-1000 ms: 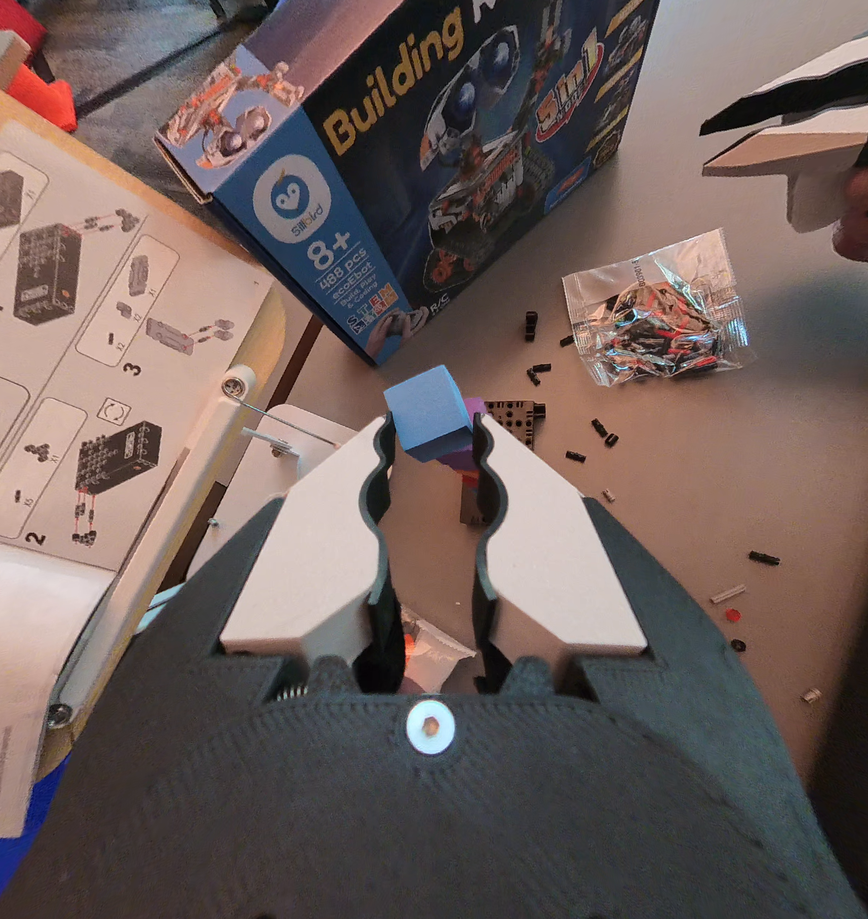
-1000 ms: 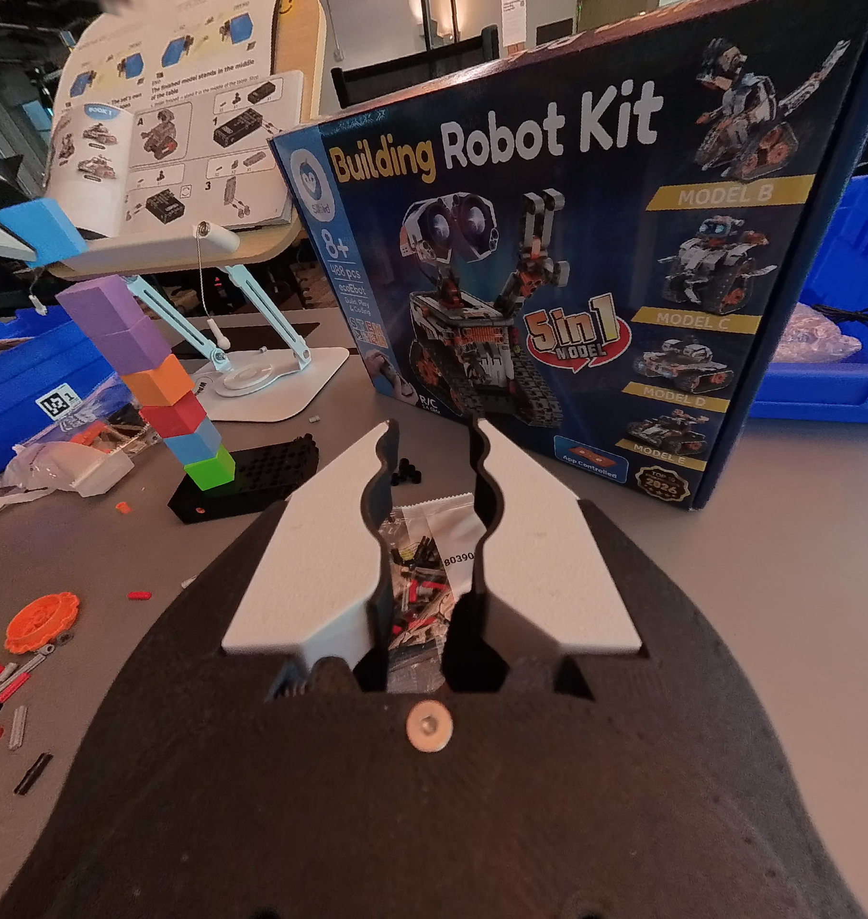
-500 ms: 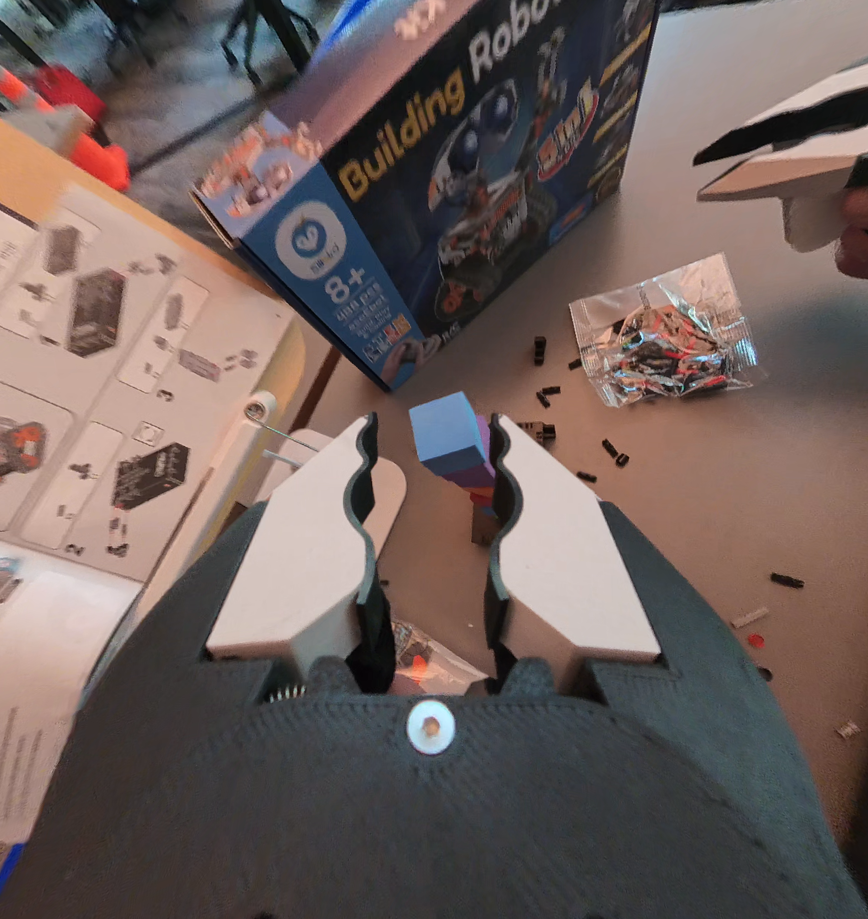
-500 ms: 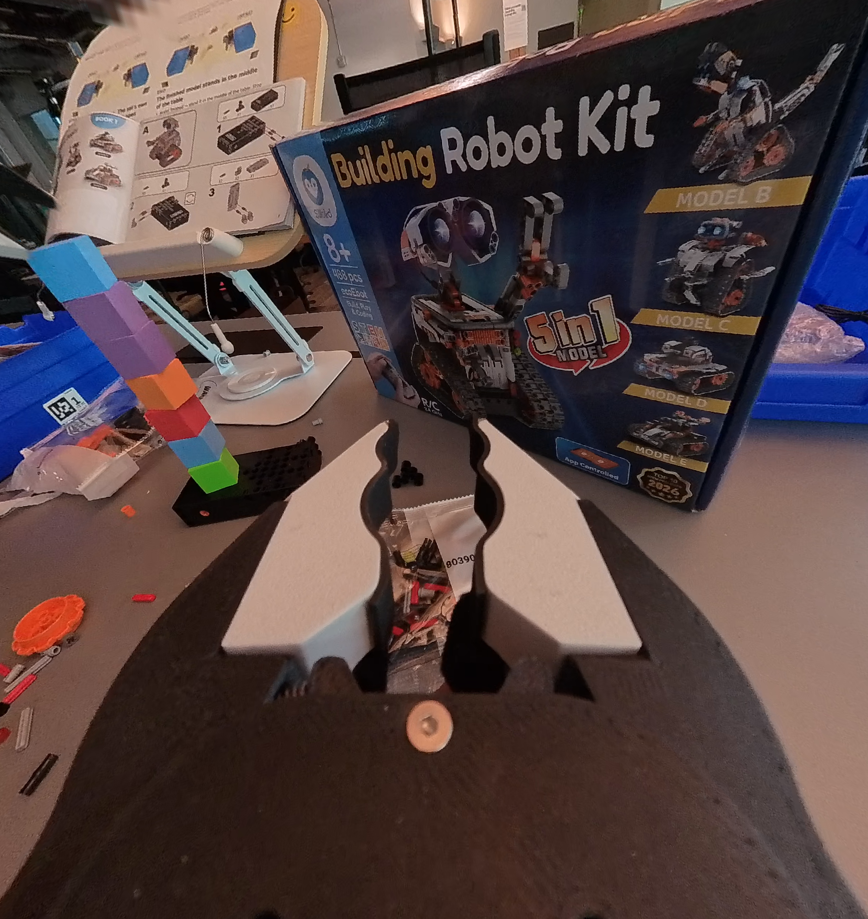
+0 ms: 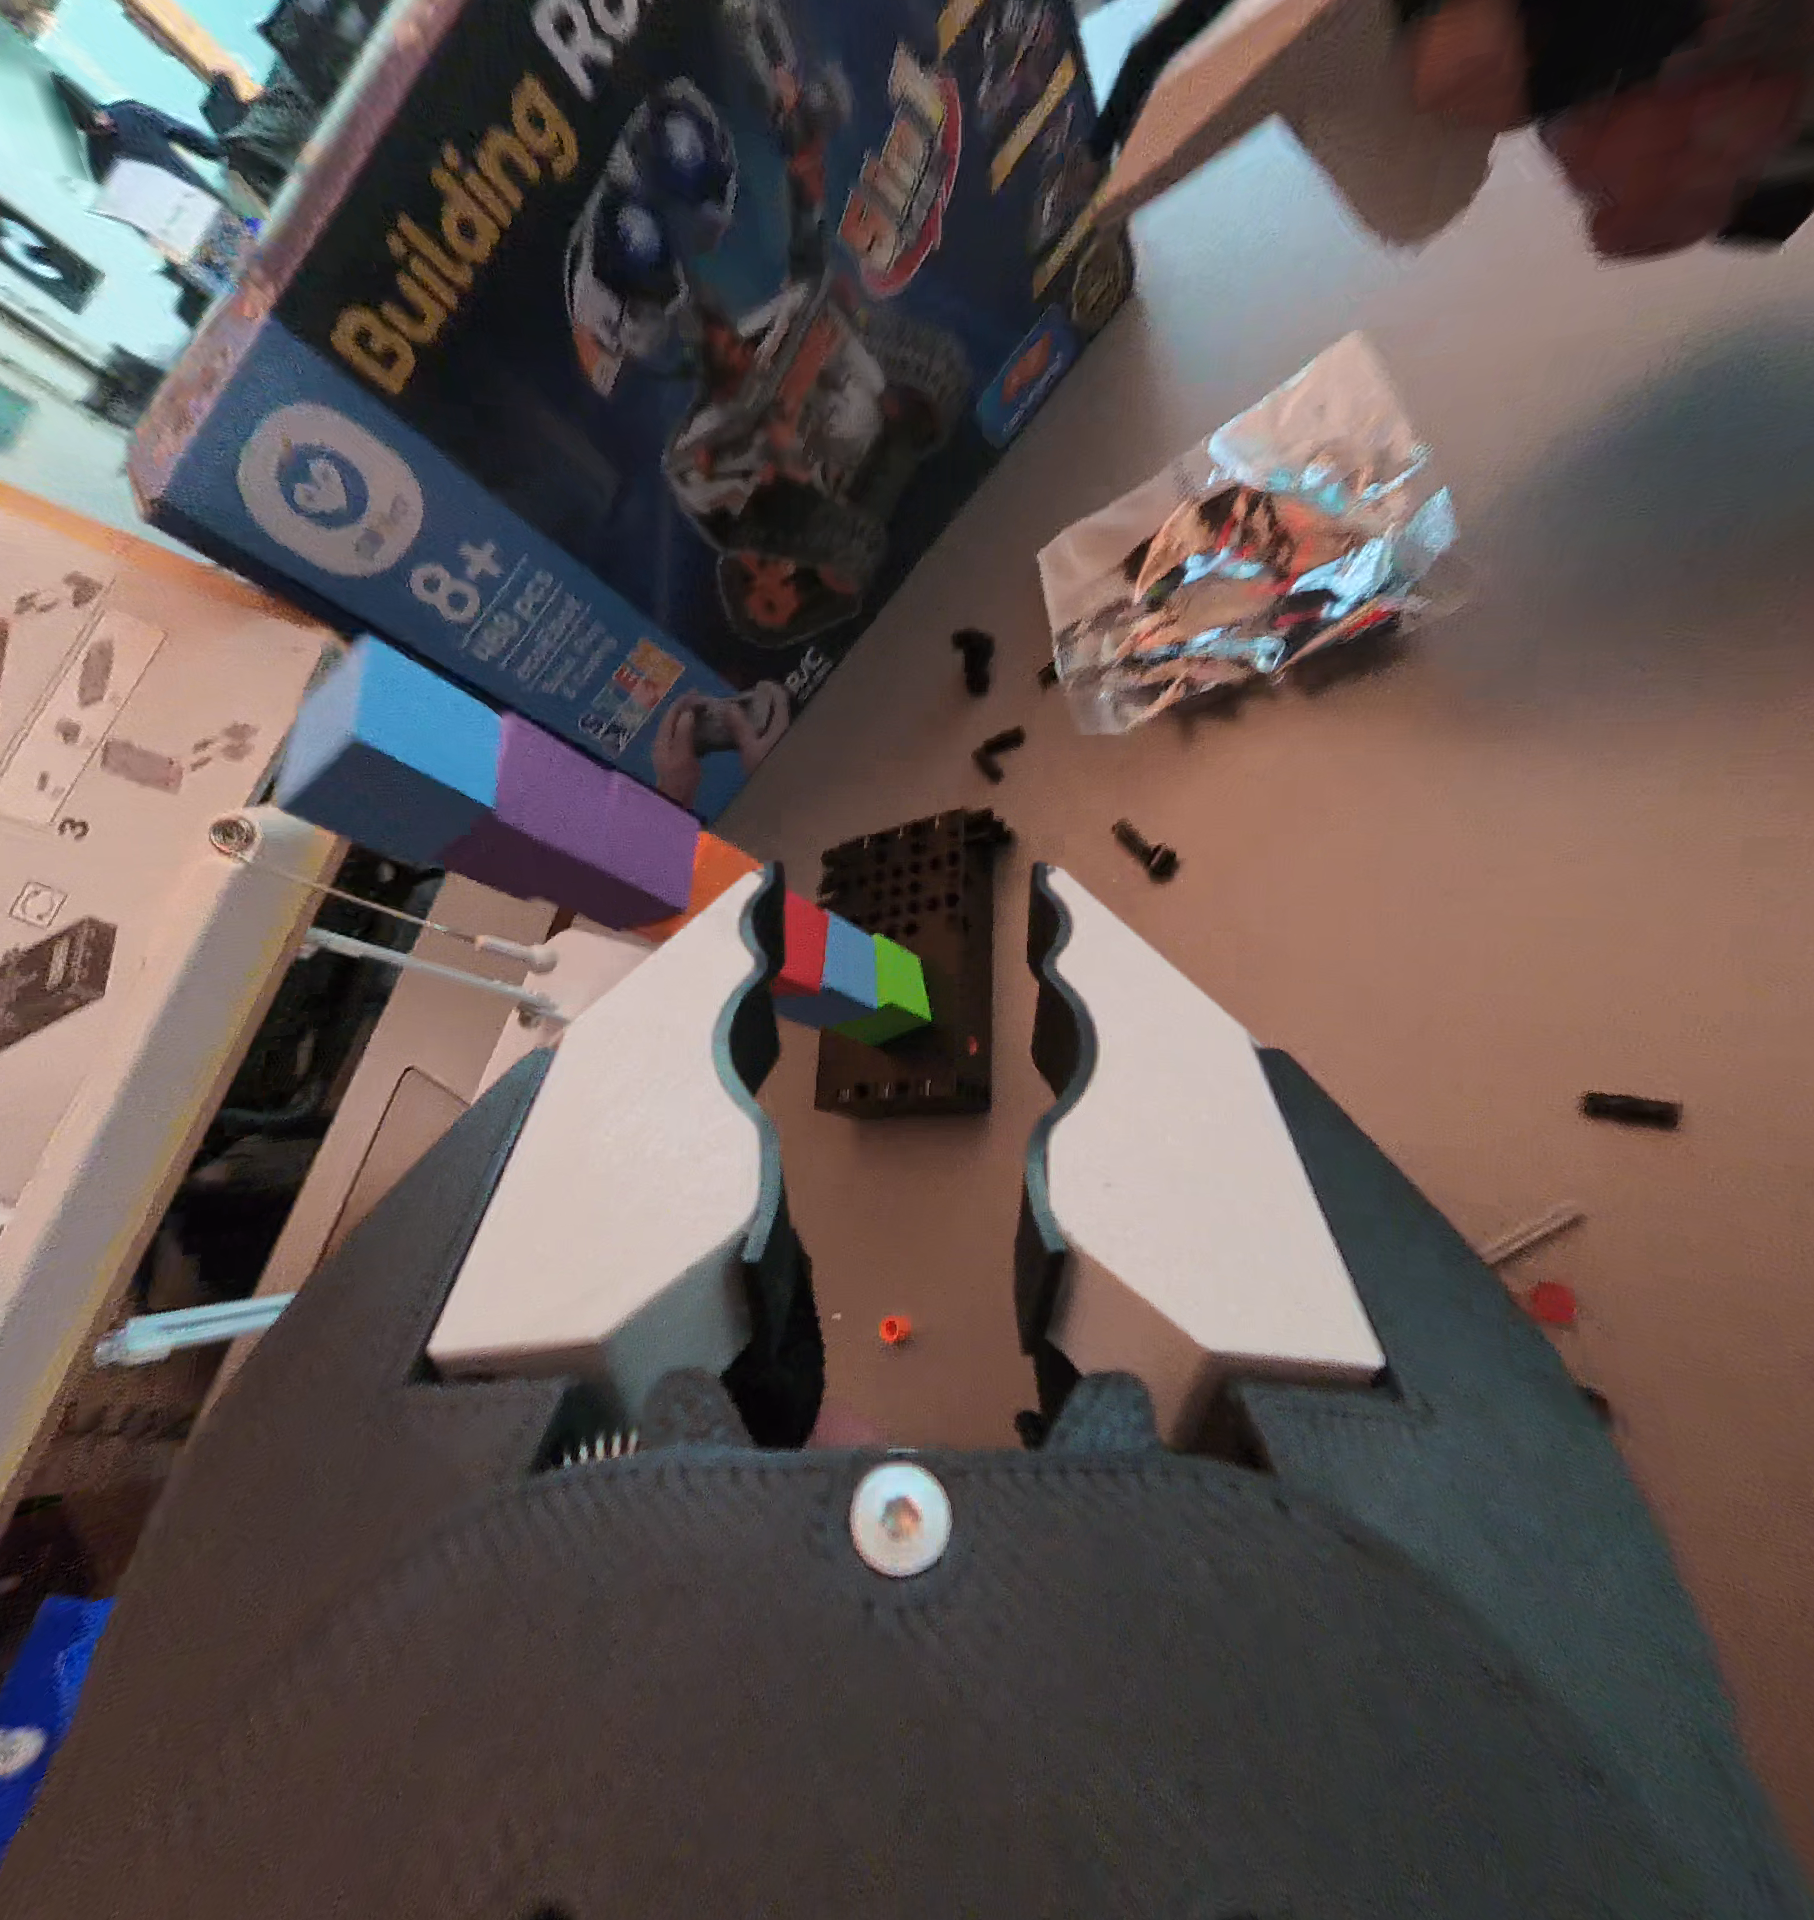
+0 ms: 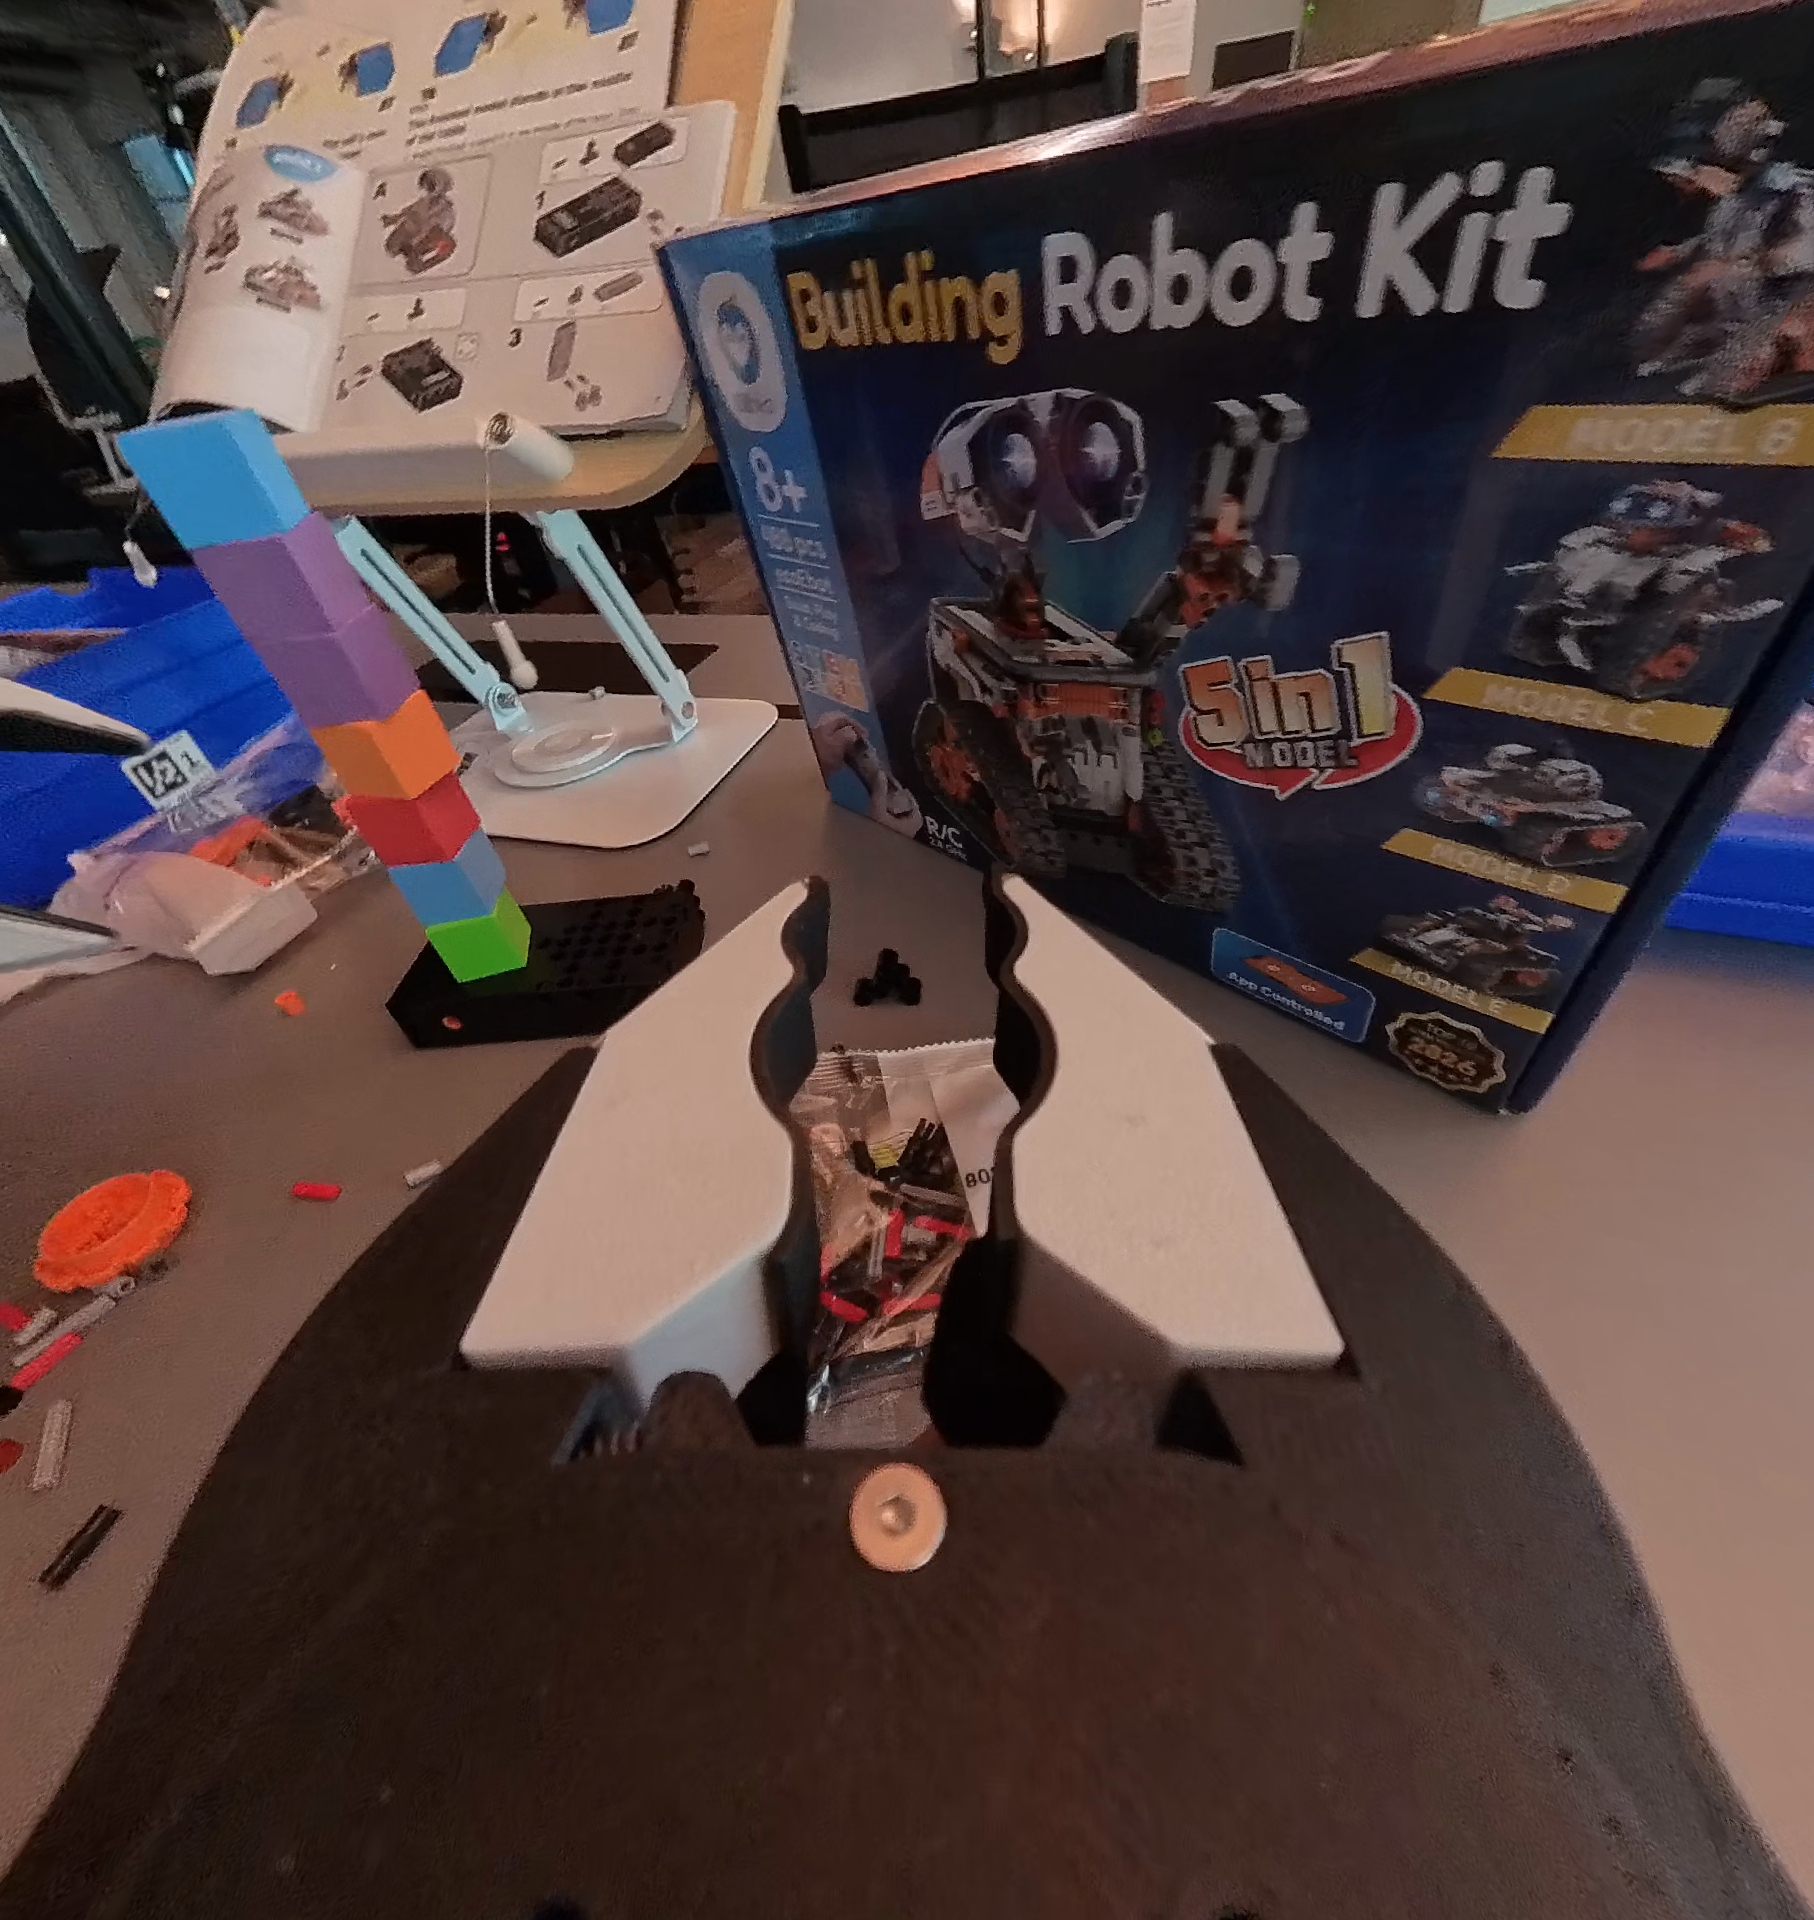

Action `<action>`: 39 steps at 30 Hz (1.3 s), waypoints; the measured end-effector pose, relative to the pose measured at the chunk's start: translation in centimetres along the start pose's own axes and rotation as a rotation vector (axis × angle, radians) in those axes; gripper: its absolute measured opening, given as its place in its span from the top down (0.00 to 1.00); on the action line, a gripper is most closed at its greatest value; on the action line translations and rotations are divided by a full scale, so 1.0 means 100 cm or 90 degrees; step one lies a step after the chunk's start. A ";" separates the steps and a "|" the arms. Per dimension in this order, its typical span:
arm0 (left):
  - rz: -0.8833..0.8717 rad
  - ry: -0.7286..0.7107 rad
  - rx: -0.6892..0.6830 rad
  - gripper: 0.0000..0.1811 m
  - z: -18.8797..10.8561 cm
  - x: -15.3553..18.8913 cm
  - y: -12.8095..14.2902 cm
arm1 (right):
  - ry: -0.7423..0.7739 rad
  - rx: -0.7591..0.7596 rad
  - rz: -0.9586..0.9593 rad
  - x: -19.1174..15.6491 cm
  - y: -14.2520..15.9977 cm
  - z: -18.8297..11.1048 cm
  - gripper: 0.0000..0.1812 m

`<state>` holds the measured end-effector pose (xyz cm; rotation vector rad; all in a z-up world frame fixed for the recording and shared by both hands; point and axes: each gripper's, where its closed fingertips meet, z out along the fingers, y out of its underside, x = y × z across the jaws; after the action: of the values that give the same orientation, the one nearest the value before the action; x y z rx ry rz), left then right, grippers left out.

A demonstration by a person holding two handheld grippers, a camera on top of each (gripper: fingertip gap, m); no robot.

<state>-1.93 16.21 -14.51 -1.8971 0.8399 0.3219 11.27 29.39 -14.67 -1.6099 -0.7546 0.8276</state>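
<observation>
A leaning tower of coloured cubes (image 6: 363, 717) stands on a black perforated block (image 6: 581, 961). A blue cube (image 6: 212, 478) is on top, then purple, orange, red, light blue and green. In the left wrist view the tower (image 5: 581, 821) leans left past my left finger, and the black block (image 5: 913, 894) lies ahead between the fingers. My left gripper (image 5: 903, 894) is open and empty, and its fingers (image 6: 30, 722) show at the left edge of the right wrist view. My right gripper (image 6: 903, 894) is open a little and empty, above a clear bag of small parts (image 6: 892, 1174).
A big blue kit box (image 6: 1246, 623) stands upright behind. A booklet rests on a white stand (image 6: 612, 758) at back left. An orange wheel (image 6: 113, 1226) and small pins lie on the table at left. Blue bins (image 6: 1776, 883) sit at the sides. A hand (image 5: 1661, 135) holds the right gripper. Left tips to right tips: about 20 centimetres. To reach the blue cube (image 6: 212, 478) in a straight line is about 7 centimetres for my left fingers, about 20 centimetres for my right. Look for it in the left wrist view (image 5: 421, 724) too.
My left gripper let go of the blue cube on top of the tower, opened wide and drew back and down. The right gripper stayed put.
</observation>
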 end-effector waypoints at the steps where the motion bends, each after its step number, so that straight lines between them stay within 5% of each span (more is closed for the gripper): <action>1: 0.011 -0.011 -0.007 0.76 0.004 0.003 0.008 | -0.004 -0.004 -0.012 -0.003 0.001 0.001 0.84; 8: -0.039 -0.031 -0.042 0.76 0.030 0.011 0.054 | -0.024 -0.028 -0.088 -0.020 0.007 0.008 0.83; 19: -0.108 -0.063 -0.045 0.74 0.032 -0.009 0.072 | -0.012 -0.124 -0.296 -0.046 0.038 0.026 0.80; 39: -0.274 -0.072 -0.066 0.82 0.048 -0.046 0.103 | 0.021 -0.126 -0.248 -0.030 0.036 0.024 0.81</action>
<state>-11.54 19.53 -21.30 -2.0752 0.3306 0.2065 7.75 27.53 -18.21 -1.5730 -1.1107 0.4555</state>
